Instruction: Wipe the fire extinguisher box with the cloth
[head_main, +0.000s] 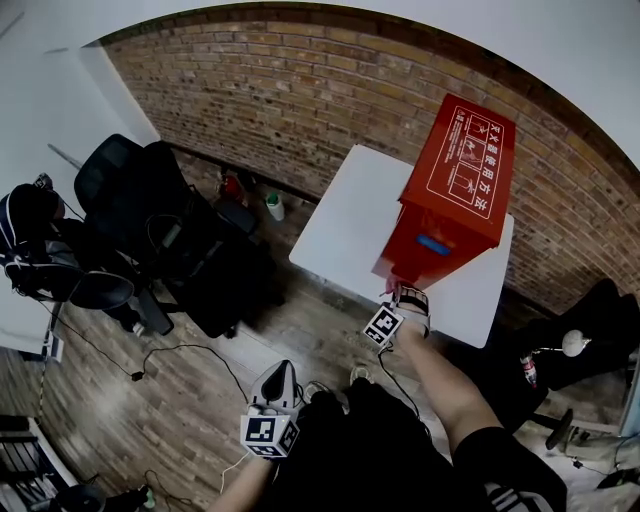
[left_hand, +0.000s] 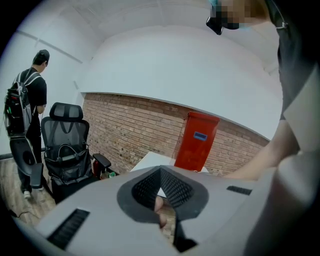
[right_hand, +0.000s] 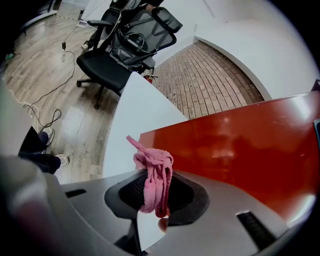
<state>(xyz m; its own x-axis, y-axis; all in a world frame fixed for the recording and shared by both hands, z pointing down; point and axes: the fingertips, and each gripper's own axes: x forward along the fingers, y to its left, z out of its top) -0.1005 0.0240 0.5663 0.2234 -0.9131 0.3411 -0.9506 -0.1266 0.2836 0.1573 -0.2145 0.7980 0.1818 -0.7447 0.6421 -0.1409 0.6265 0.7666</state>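
Red metal fire extinguisher box (head_main: 450, 190) stands upright on the far right part of the white tabletop (head_main: 345, 220), close in front of the brick wall (head_main: 300, 90). That puts its tall faces in reach from the near side.

And the right gripper (head_main: 401, 292) is right up at the box's near bottom edge! Its jaws are clamped on a bunched pink cloth (right_hand: 152, 181), and the wad pokes out beyond the jaw tips. I'd say it is held that way so soft fabric, not the jaw tips, meets the paint. In the right gripper view the glossy red panel (right_hand: 240, 150) fills the right side, with the cloth just beside its lower corner. Whether the cloth is actually touching, I can't tell. My read is that a wiping stroke is starting low on this face.

Over to the left gripper (head_main: 279, 378): it hangs low and near, well apart from the table, over the wooden floor (head_main: 170, 400). Its jaws are together at the tips with nothing between them (left_hand: 161, 189). It is likely parked out of the way, since one gripper can do the wiping.

Far left, a black mesh office chair (head_main: 140, 200) sits well clear.
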